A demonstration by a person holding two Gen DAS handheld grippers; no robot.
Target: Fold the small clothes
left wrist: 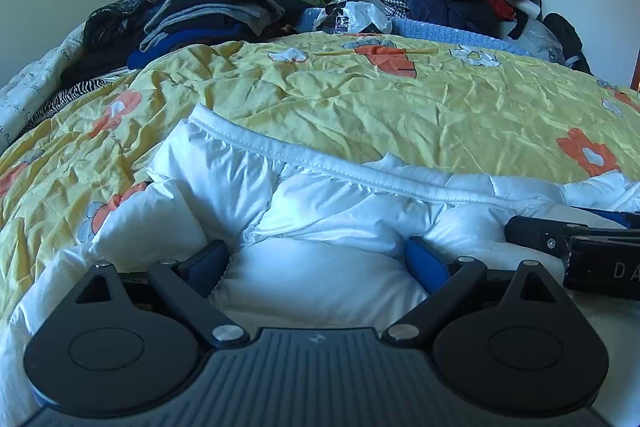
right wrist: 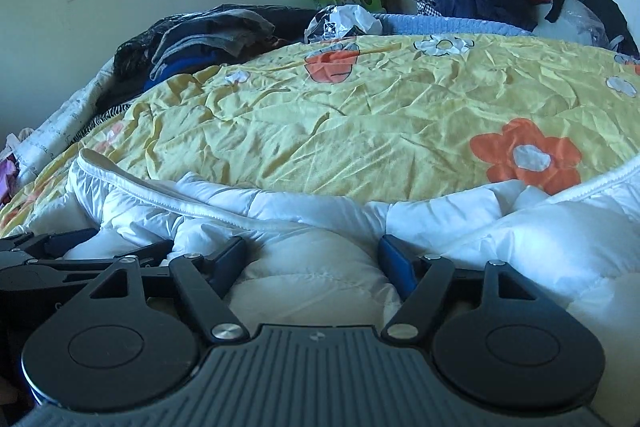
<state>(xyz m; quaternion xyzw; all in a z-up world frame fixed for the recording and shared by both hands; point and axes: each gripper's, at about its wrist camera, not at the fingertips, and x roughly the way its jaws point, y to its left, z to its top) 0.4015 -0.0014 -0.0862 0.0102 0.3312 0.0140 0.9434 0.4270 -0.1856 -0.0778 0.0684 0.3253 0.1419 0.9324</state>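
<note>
Jaws on both grippers stand wide, pads sunk into puffy white fabric, not pinching. Left gripper point(left wrist: 318, 263) and right gripper point(right wrist: 314, 259) sit side by side on the near edge of the white padded jacket point(left wrist: 320, 195). Jacket lies on the yellow floral bedspread point(left wrist: 360, 99), long axis across the view, trimmed hem point(left wrist: 256, 143) pointing away. Looks like 1 fold laid; rest left.
</note>
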